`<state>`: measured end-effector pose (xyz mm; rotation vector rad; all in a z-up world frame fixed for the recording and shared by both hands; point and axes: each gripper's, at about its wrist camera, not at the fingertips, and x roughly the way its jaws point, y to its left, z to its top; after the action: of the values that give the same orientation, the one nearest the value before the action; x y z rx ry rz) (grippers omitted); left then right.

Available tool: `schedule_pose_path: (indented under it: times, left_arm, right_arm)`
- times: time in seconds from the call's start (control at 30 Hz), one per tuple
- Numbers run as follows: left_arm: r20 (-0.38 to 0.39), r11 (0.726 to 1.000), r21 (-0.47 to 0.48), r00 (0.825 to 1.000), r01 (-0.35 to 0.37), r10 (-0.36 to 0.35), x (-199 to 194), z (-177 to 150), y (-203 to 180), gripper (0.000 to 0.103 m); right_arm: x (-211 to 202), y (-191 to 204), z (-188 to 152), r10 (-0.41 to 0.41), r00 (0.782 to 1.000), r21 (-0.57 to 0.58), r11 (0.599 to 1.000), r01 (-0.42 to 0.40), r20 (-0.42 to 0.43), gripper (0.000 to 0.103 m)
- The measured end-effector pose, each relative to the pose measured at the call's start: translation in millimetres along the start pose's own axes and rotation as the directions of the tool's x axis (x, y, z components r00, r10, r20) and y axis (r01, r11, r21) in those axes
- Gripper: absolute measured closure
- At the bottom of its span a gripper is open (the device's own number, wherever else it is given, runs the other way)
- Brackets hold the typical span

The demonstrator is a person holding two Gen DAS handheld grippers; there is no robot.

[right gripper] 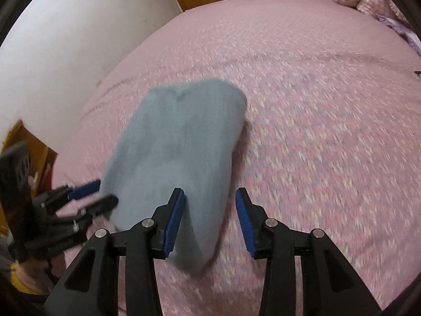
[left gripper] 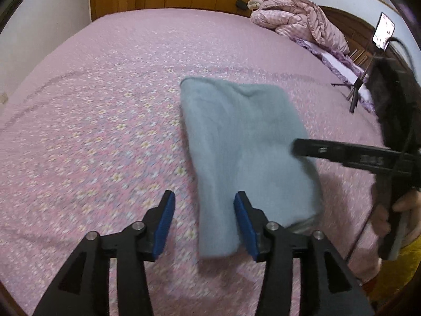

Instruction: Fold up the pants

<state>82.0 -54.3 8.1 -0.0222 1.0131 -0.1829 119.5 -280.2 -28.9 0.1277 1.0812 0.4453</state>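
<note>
Left gripper (left gripper: 204, 217) jaws wide apart, empty; right gripper (right gripper: 210, 217) likewise, gripping nothing. Both hover over near end of grey-blue fleece pants (left gripper: 244, 152), a compact folded rectangle on pink floral bedspread (left gripper: 105, 131). Risk: a jaw snagging the soft top layer, pulling the fold open.

Folded grey-blue pants (right gripper: 179, 142) on pink bedspread (right gripper: 315, 131); right hand-held gripper (right gripper: 210, 205) spread above near edge.
</note>
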Motion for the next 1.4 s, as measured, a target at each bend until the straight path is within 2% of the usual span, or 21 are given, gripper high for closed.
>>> schedule_pose_path:
  times: [0.13,0.27,0.47,0.63,0.73,1.0,1.07,1.13,1.3,1.4]
  left_arm:
    - [-0.016,0.999,-0.015,0.999,-0.029,0.029,5,-15,5,0.048]
    - [-0.037,0.999,-0.044,0.999,-0.032,0.030,16,-20,9,0.040]
    - [-0.028,0.994,-0.092,0.998,-0.061,0.058,20,-23,15,0.021]
    - [-0.036,0.989,-0.124,0.996,-0.080,0.076,15,-26,16,0.020]
    - [-0.045,0.990,-0.105,0.995,-0.092,0.088,9,-29,17,0.020]
    - [-0.047,0.990,-0.111,0.995,-0.088,0.084,-11,-41,25,0.021]
    - [-0.051,0.990,-0.114,0.995,-0.086,0.081,-15,-46,25,0.021]
    - [-0.055,0.990,-0.119,0.996,-0.080,0.074,-17,-50,22,0.021]
    - [-0.083,0.991,-0.126,0.996,-0.050,0.040,-17,-63,20,0.021]
    - [-0.085,0.990,-0.127,0.995,-0.062,0.051,-16,-65,17,0.019]
  right_arm:
    - [12,0,-22,-0.040,0.999,-0.017,0.999,0.040,-0.004,0.059]
    - [14,-9,-30,-0.087,0.995,0.001,0.996,0.087,0.055,0.041]
    - [9,-14,-38,-0.111,0.991,0.024,0.994,0.110,0.076,0.039]
    - [9,-8,-41,-0.104,0.992,0.052,0.994,0.101,0.066,0.036]
    - [4,-6,-41,-0.110,0.992,0.073,0.992,0.106,0.062,0.034]
    - [-21,10,-56,-0.155,0.986,0.033,0.988,0.153,0.060,0.030]
    - [-26,16,-61,-0.169,0.984,0.020,0.986,0.168,0.057,0.020]
    - [-31,20,-69,-0.200,0.978,0.016,0.980,0.199,0.059,0.018]
    - [-35,31,-92,-0.221,0.975,-0.014,0.975,0.221,0.031,0.016]
    - [-36,34,-100,-0.256,0.966,-0.049,0.965,0.258,0.040,0.016]
